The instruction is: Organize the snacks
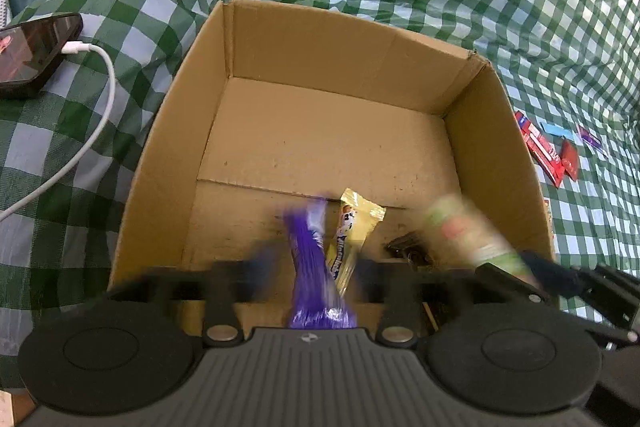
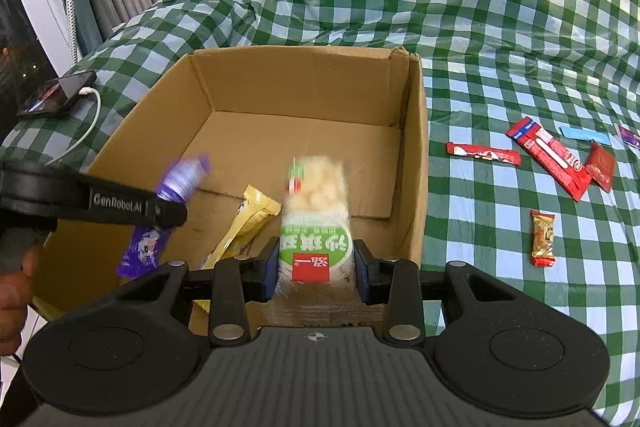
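Note:
An open cardboard box [image 1: 320,43] [image 2: 304,87] sits on the green checked cloth. My left gripper [image 1: 314,267] hangs over its near side with the jaws wide apart. A blurred purple packet [image 1: 308,259] [image 2: 180,179] hangs loose between them, touched by neither pad. My right gripper [image 2: 316,267] is shut on a green and white bag of puffed snacks [image 2: 314,227] [image 1: 460,231], its blue pads against both sides, just above the box floor. A yellow packet [image 1: 356,227] [image 2: 248,219] and a dark wrapper [image 1: 408,247] lie inside the box.
Several loose snacks lie on the cloth right of the box: red bars [image 2: 552,159], a small red-ended candy [image 2: 542,239], a blue strip [image 2: 584,135]. A phone [image 1: 32,51] with a white cable [image 1: 100,99] lies to the left. A hand [image 2: 12,291] holds the left gripper.

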Motion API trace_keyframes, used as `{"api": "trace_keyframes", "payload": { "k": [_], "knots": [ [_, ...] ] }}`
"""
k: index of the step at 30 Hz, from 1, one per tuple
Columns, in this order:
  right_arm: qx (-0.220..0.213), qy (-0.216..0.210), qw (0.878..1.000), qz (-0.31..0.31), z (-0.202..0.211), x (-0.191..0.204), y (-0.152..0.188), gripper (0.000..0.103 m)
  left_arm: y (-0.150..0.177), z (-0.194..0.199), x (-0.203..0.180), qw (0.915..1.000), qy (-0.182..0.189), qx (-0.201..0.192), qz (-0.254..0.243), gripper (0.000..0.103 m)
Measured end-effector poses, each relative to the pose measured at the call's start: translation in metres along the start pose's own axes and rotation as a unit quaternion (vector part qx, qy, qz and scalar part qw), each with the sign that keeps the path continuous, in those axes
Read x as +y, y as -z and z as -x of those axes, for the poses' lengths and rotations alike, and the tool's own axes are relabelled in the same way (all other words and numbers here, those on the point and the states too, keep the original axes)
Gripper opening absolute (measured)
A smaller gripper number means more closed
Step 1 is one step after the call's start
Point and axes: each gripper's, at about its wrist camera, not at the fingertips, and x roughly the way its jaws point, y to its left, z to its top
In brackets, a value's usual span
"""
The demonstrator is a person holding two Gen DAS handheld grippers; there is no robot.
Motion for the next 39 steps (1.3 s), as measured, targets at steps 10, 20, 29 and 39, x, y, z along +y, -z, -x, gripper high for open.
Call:
{"api": "trace_keyframes", "payload": {
  "k": [10,20,29,39],
  "knots": [
    [0.031,-0.022,0.998,-0.041,0.029,0.005,0.015,0.090,0.040,0.052,0.004,0.9989,-0.030,-0.026,-0.026,0.103],
    [0.039,-0.011,0.998,-0.042,0.082,0.022,0.041,0.096,0.084,0.112,0.003,0.9989,-0.019,-0.044,-0.001,0.103],
    [-0.011,0.005,1.000,-0.024,0.131,0.035,0.054,0.098,0.107,0.160,-0.003,0.9947,-0.027,-0.097,-0.023,0.103],
    [-0.051,0.013,0.998,-0.027,0.169,0.037,0.069,0.100,0.123,0.195,-0.003,0.9903,-0.033,-0.133,-0.020,0.103]
  ]
}}
